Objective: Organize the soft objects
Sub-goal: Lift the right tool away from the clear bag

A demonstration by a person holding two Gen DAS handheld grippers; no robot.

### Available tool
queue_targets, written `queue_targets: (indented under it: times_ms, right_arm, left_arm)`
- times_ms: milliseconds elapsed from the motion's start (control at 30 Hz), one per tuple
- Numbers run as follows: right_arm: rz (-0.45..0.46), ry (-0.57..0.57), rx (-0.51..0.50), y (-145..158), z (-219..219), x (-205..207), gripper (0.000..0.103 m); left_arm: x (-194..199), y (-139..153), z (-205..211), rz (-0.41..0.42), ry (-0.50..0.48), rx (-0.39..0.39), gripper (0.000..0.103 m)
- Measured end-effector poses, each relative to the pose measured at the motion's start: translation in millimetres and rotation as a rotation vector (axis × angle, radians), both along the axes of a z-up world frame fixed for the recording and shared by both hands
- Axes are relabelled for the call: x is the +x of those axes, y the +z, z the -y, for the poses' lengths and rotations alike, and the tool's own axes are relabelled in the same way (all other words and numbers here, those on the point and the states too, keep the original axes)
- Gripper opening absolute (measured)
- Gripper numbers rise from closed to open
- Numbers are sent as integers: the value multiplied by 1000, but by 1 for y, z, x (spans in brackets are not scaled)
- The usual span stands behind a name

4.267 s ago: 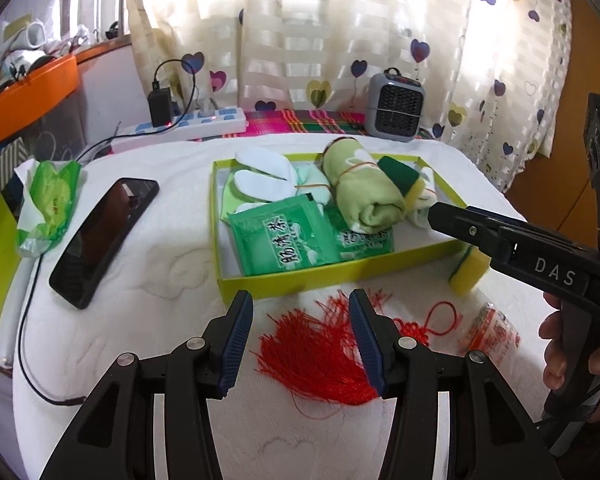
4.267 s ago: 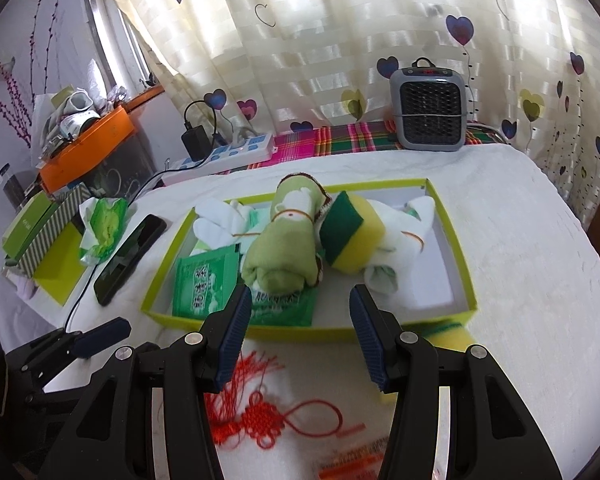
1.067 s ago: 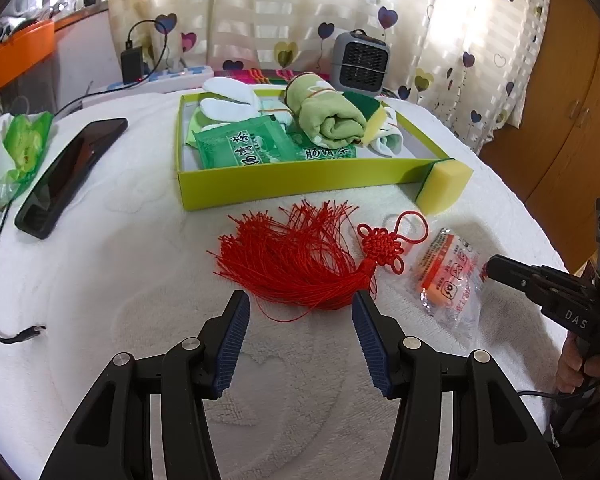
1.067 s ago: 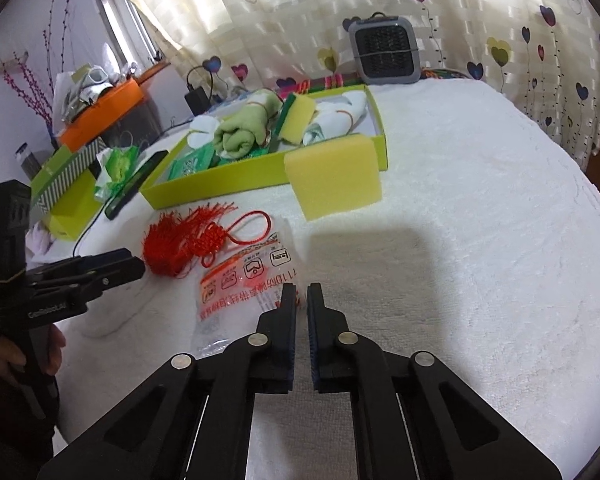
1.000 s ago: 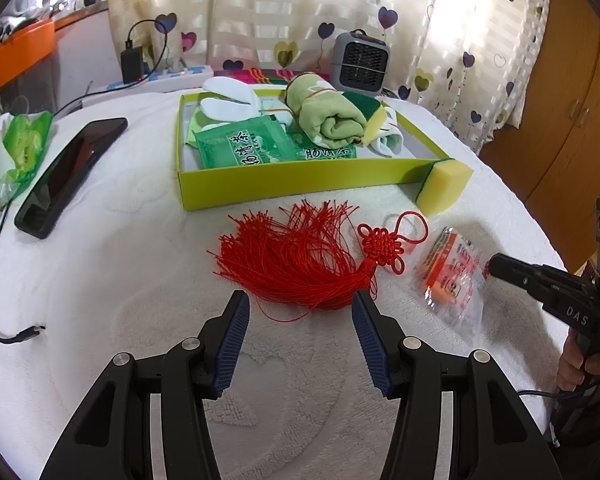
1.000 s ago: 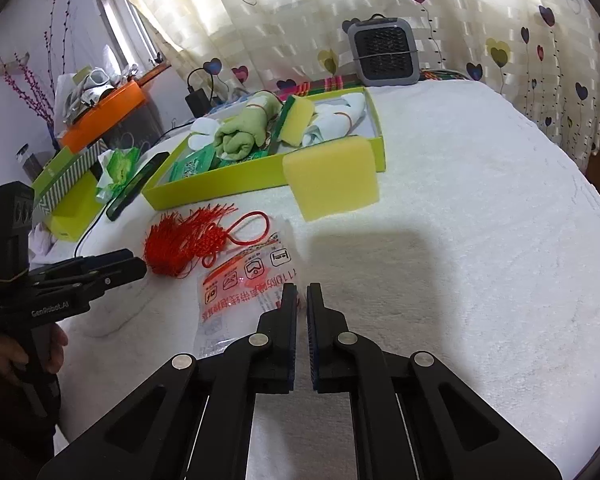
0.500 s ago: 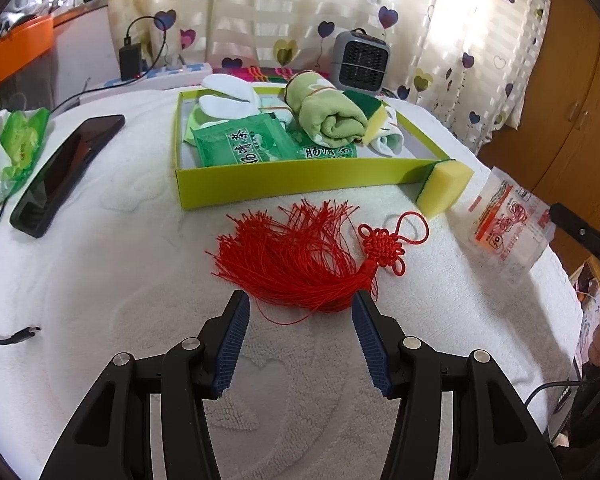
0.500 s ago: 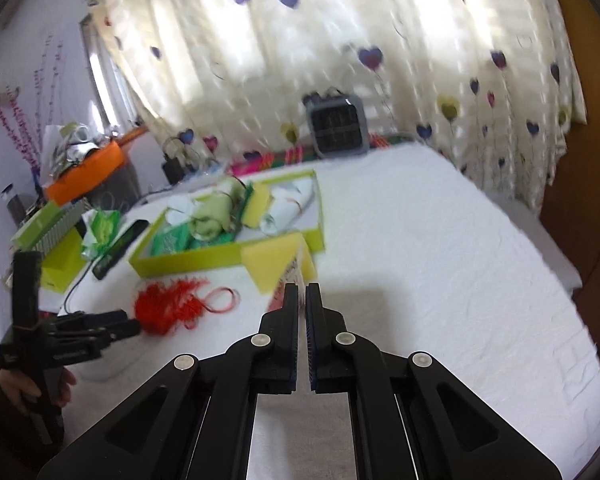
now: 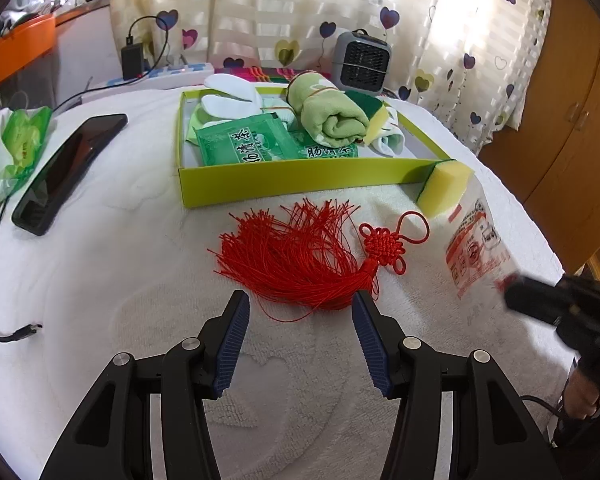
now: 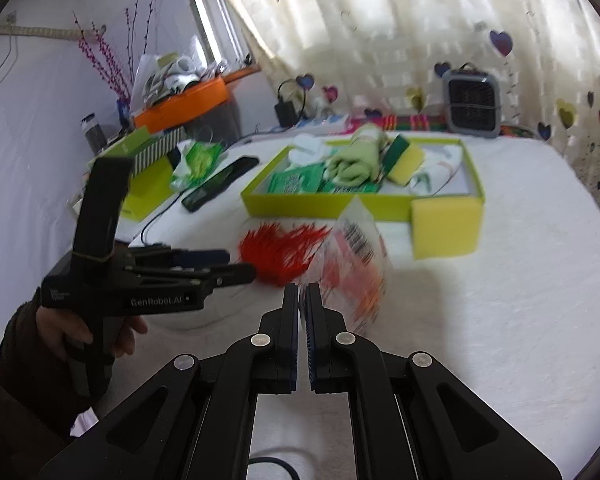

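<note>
My left gripper (image 9: 298, 308) hovers open just short of a red tassel with a knot (image 9: 300, 256) that lies on the white bed cover. My right gripper (image 10: 302, 292) is shut on a corner of a clear packet with orange print (image 10: 352, 256), which hangs lifted off the cover and is blurred. The same packet (image 9: 476, 248) shows at the right of the left wrist view. A lime box (image 9: 300, 182) holds a rolled green towel (image 9: 328, 116), green tea packets (image 9: 244, 144), white socks (image 9: 232, 88) and a sponge. A yellow sponge (image 9: 444, 188) leans on the box's outer corner.
A black phone (image 9: 68, 164), a green tissue pack (image 9: 18, 140) and a loose cable end (image 9: 16, 334) lie left of the box. A grey heater (image 9: 360, 64) and a power strip (image 9: 172, 72) stand behind it. The bed's edge and a wooden wardrobe (image 9: 560, 120) are at the right.
My right gripper has lifted the orange-print packet off the bed cover and swung it up. The left gripper and the tassel have stayed put.
</note>
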State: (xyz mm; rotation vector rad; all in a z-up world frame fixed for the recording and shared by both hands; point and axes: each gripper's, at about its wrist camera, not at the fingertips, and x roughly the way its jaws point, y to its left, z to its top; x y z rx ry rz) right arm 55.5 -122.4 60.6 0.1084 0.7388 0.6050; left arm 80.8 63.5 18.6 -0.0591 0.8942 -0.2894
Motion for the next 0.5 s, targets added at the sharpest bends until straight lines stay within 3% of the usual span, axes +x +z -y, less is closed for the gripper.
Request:
queue_targets:
  times_ms: [133,367,500]
  right_arm:
    - [-51,-1,-2,-11,-2,4,4]
    - [-14,-87,-83,-10,9,1,4]
    - [-52,-111,-34,-11,21,8,4]
  left_arm:
    - [0,0,0,0,0,0,53]
    - [2,0,-2,1,1,-11,53]
    - [3,0,-2,-1,-3,-11,53]
